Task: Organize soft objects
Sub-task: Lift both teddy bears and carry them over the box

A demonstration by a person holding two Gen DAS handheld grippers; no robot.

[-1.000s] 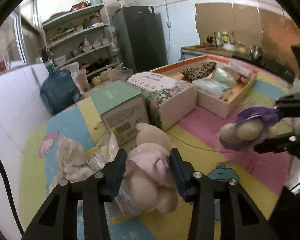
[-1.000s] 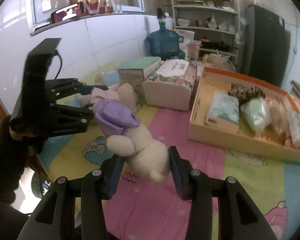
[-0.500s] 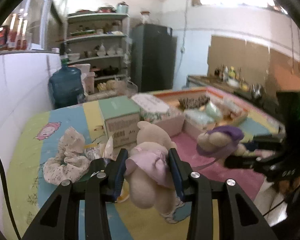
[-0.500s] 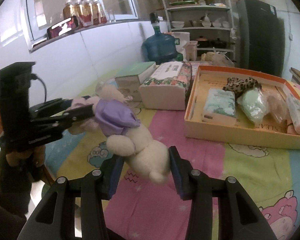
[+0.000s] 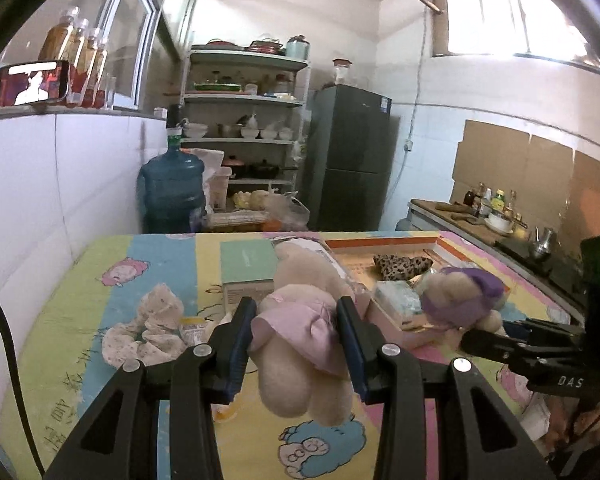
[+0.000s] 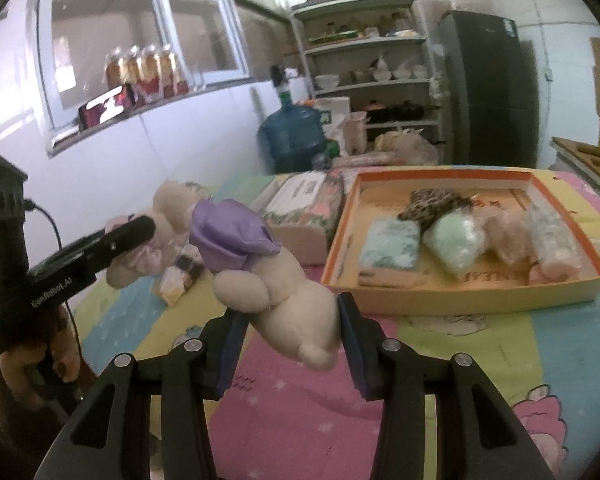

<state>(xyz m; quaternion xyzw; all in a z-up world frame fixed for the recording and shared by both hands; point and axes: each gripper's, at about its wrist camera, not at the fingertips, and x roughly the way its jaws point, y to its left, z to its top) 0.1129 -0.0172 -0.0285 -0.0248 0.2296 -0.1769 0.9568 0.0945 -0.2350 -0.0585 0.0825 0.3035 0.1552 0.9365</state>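
My left gripper [image 5: 296, 320] is shut on a cream plush toy in a pink dress [image 5: 300, 332] and holds it above the table; it also shows in the right wrist view [image 6: 140, 240]. My right gripper [image 6: 290, 320] is shut on a cream plush toy in a purple dress [image 6: 276, 284], held above the table; this toy also shows in the left wrist view [image 5: 460, 300]. The orange-rimmed tray [image 6: 480, 300] holds several soft packs and a leopard-print item [image 6: 432, 204].
A floral tissue box [image 6: 304, 208] and a green-topped box [image 5: 246, 268] stand left of the tray. A crumpled cloth [image 5: 148, 328] and a small packet [image 6: 172, 284] lie on the colourful tablecloth. A blue water jug [image 5: 172, 192], shelves and a fridge stand behind.
Both grippers have risen with their plush toys, and the views now tilt up toward the room. The two toys stay held side by side.
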